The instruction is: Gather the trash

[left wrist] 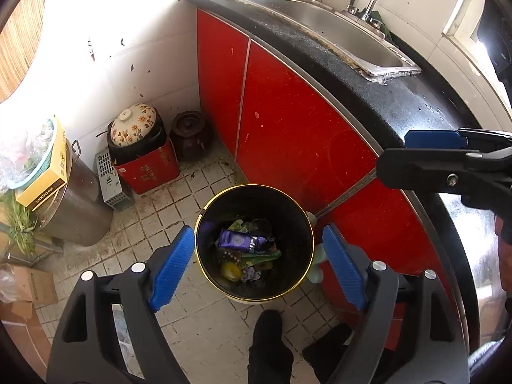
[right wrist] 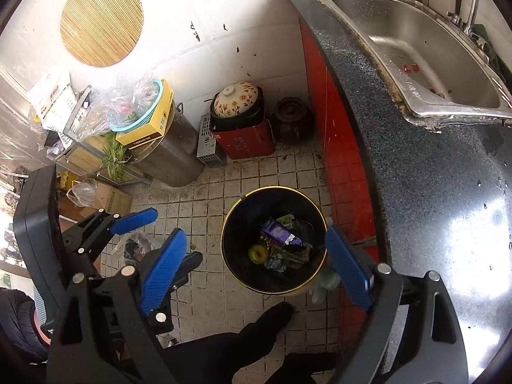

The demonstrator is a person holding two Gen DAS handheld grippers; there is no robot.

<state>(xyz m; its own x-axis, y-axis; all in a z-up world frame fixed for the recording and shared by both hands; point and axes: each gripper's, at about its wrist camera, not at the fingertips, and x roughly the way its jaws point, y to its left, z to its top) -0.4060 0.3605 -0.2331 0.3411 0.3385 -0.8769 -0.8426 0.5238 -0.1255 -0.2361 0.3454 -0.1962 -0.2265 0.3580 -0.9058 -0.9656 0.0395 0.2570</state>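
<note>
A black trash bin with a gold rim (left wrist: 204,275) stands on the tiled floor beside the red cabinet. It holds a purple wrapper (left wrist: 238,241), a yellow piece (left wrist: 231,271) and other wrappers. My left gripper (left wrist: 258,267) is open and empty, held above the bin. My right gripper (right wrist: 259,270) is open and empty, also above the bin (right wrist: 230,265). The right gripper also shows at the right edge of the left wrist view (left wrist: 412,153). The left gripper shows at the left of the right wrist view (right wrist: 166,236).
A black counter (left wrist: 368,96) with a steel sink (left wrist: 345,28) runs along the right over red cabinet doors (left wrist: 288,121). In the corner stand a flowered clay pot (left wrist: 134,124) on a red box, a brown jar (left wrist: 188,134) and a metal barrel (left wrist: 80,204). The person's dark shoes (left wrist: 268,336) are near the bin.
</note>
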